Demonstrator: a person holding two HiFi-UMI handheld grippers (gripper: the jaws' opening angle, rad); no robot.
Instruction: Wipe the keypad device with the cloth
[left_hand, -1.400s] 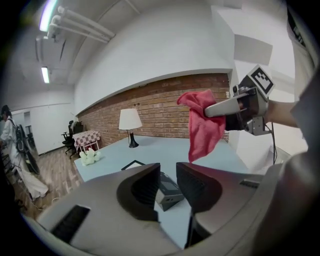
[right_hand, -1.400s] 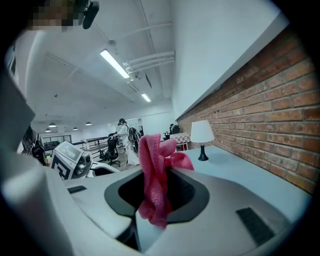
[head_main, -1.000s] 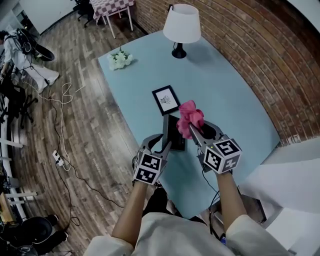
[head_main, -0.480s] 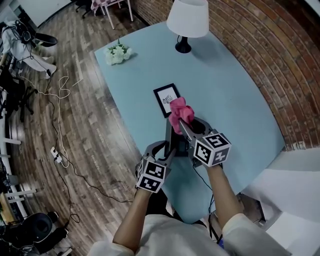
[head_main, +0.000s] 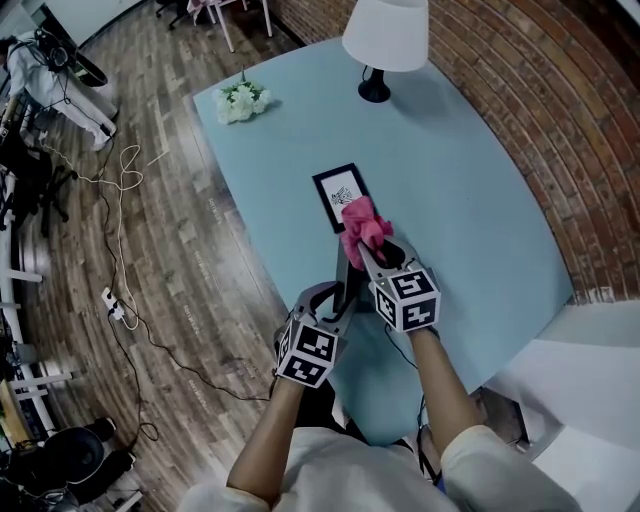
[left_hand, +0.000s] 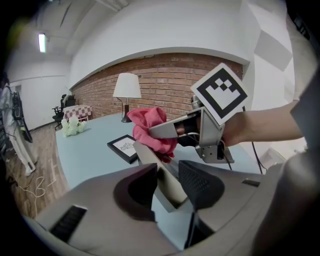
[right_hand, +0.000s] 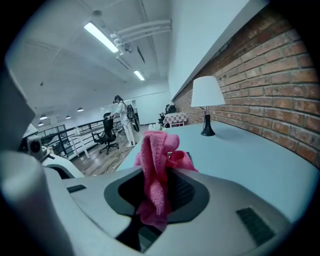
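Pink cloth (head_main: 363, 224), pinched in right claw (right_hand: 161, 190), touches keypad device (left_hand: 169, 194) clamped in left claw (left_hand: 169, 172).

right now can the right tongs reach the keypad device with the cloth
Probably yes: the right tongs grip the pink cloth right against the keypad device, which the left tongs hold up; nothing sits between them.

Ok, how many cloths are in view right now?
1: a pink cloth, clamped in the right gripper, bunched against the upper end of the keypad device that the left gripper holds. No other shows.
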